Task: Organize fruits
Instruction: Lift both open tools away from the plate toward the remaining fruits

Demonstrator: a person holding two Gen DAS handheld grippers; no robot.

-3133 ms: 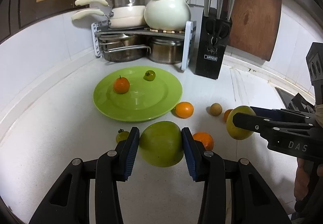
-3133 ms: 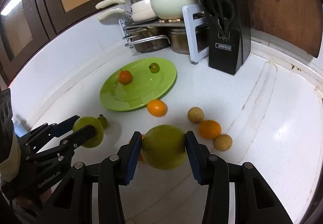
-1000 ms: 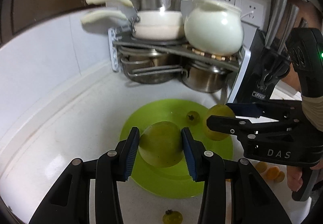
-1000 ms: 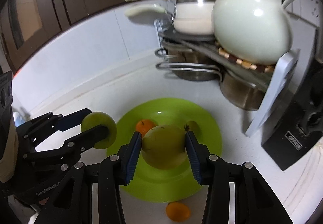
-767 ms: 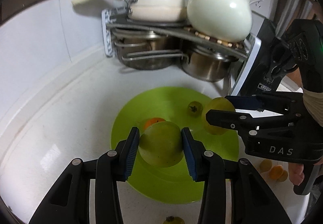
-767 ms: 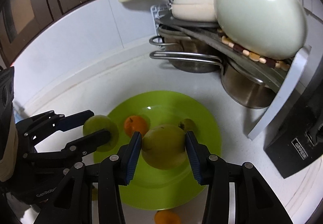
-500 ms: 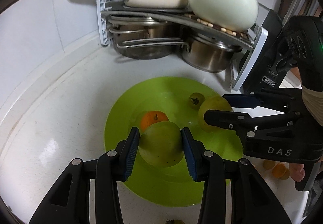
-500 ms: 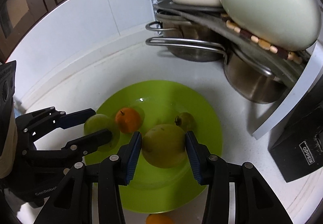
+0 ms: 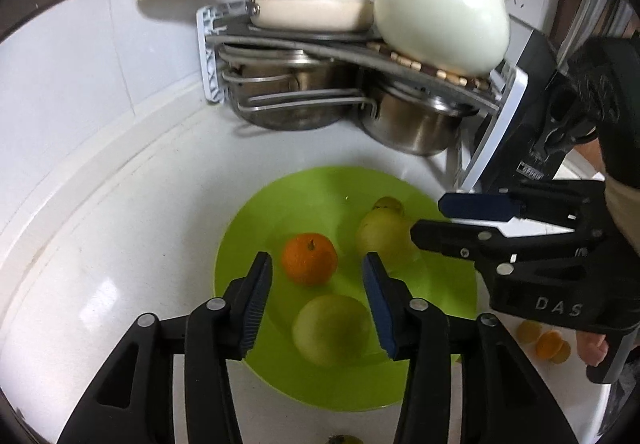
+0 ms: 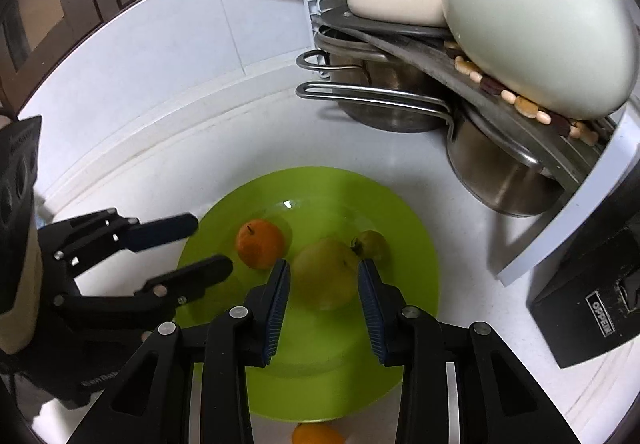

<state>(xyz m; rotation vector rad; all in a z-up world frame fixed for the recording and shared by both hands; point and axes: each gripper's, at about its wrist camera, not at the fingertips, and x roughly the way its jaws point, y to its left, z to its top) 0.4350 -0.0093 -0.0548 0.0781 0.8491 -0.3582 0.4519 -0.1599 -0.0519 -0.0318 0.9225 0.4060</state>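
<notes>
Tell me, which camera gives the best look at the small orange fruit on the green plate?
The left wrist view: the small orange fruit sits unobstructed, stem visible, on the round green plate. The right wrist view shows the same fruit smaller, farther left.

On the plate (image 9: 248,244) sit four fruits: a tangerine (image 9: 309,258) at left, two pears (image 9: 331,329) (image 9: 383,240) nearer and right, a small fruit (image 9: 387,205) behind. Pot rack (image 9: 360,56) stands behind on the counter (image 9: 120,244).
</notes>
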